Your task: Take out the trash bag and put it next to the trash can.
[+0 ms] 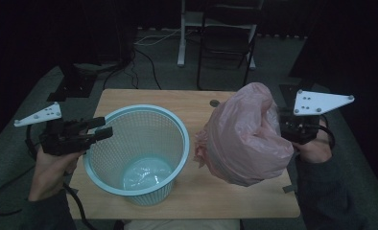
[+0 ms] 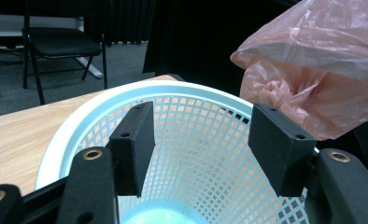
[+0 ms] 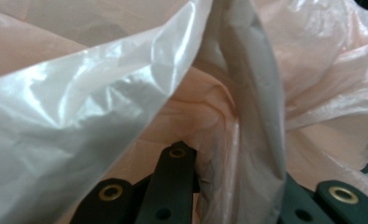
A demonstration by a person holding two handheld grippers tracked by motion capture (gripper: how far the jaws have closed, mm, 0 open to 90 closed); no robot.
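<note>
The left gripper (image 1: 100,128) hangs at the basket's (image 1: 177,125) near rim, jaws apart on nothing, the open mesh well just ahead of them. The right gripper (image 3: 229,140) is clamped on a fold of the pink bag (image 1: 247,136), which billows in front of it and hides its jaws in the high view. Bag and basket stand just beside each other on the table (image 1: 196,98); beyond its far edge stands a chair (image 1: 228,40).

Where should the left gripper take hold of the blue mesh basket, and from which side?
Best bet is the rim on the person's left, reached from that same side. The basket stands upright on the table with its mouth open, and its thin lip would fit between the jaws, one inside and one outside. The left gripper is already open at that rim. The mesh wall looks too flexible.
</note>
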